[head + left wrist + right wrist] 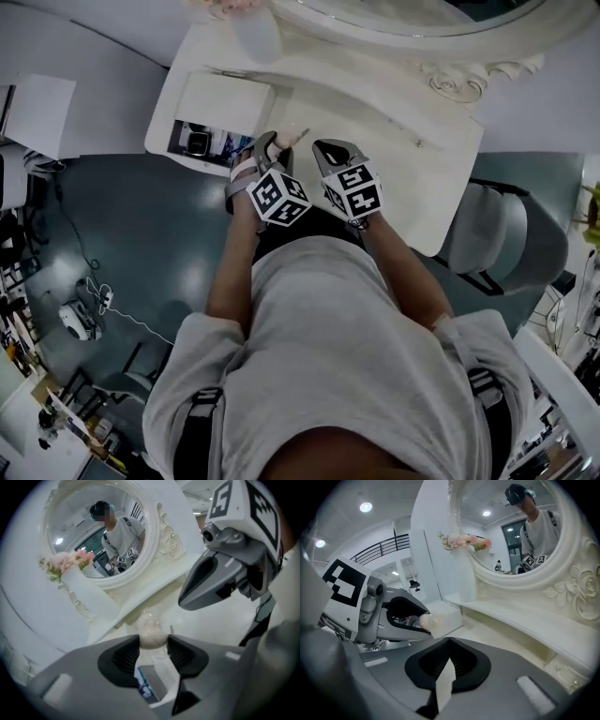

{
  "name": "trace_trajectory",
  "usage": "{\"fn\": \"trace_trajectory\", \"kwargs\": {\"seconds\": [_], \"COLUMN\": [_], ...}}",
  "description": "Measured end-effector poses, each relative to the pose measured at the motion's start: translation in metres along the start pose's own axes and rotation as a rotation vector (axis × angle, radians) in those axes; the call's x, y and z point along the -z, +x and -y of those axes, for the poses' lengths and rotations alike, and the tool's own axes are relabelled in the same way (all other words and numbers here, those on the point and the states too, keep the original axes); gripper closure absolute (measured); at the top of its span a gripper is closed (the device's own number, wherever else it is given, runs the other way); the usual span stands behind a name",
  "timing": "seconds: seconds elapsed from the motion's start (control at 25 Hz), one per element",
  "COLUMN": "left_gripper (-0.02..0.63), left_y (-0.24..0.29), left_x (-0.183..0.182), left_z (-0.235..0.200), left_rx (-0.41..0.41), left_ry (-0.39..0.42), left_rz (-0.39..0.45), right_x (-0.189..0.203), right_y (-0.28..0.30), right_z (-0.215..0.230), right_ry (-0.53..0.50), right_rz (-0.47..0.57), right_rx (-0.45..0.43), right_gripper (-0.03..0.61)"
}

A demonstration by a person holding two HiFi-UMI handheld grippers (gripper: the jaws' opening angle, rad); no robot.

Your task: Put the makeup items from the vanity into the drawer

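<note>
— The left hand-held gripper [153, 642]?
— Pinching a pale, rounded makeup item [151, 634] between both pads, over the table's [403, 103] front edge, just right of the open drawer [159, 141].
— And the right hand-held gripper [449, 663]?
— Pressed together, empty, just beside the left one; makeup item near, off to its left, not touching.

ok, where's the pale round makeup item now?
Pale round item: clamped in the jaws of the left gripper, just right of the open drawer in the head view.
</note>
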State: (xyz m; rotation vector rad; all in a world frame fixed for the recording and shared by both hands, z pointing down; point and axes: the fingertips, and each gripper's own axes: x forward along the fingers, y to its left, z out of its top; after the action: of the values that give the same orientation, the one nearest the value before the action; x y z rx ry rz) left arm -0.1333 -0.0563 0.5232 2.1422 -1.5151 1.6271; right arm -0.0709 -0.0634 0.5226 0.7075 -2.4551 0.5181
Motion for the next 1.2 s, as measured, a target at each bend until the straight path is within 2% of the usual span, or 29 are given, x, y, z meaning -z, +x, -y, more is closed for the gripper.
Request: {"fn": "trace_trajectory", "kwargs": {"seconds": [0.28,0.6,0.96,1.2], "left_gripper": [0.433,0.433,0.433,0.433], "left_y": [-0.022,-0.032,-0.025,-0.015], "left_x": [0.059,0.104,0.134,0.139], "left_z": [-0.043,-0.061,-0.063,-0.061], "left_rx": [-0.085,-0.104,-0.074,0.005], "left_ry": [-0.121,-0.220,-0.223,-0.200], "left_rz": [-0.087,-0.143,-0.194,-0.218], "right_x": [-0.026,-0.037,-0.035,-0.041], "right_y": [0.040,0.070,0.090,0.098], "right_z": [-0.056,-0.094,-0.110,-0.106], "right_ry": [-0.091,-0.141,-0.140,-0.114], "right_rz": [-0.006,-0.027,-0.053,-0.051], "right_rx": [-0.123,-0.204,-0.220,-0.198], "right_gripper": [0.580,0.580,0.580,0.580]}}
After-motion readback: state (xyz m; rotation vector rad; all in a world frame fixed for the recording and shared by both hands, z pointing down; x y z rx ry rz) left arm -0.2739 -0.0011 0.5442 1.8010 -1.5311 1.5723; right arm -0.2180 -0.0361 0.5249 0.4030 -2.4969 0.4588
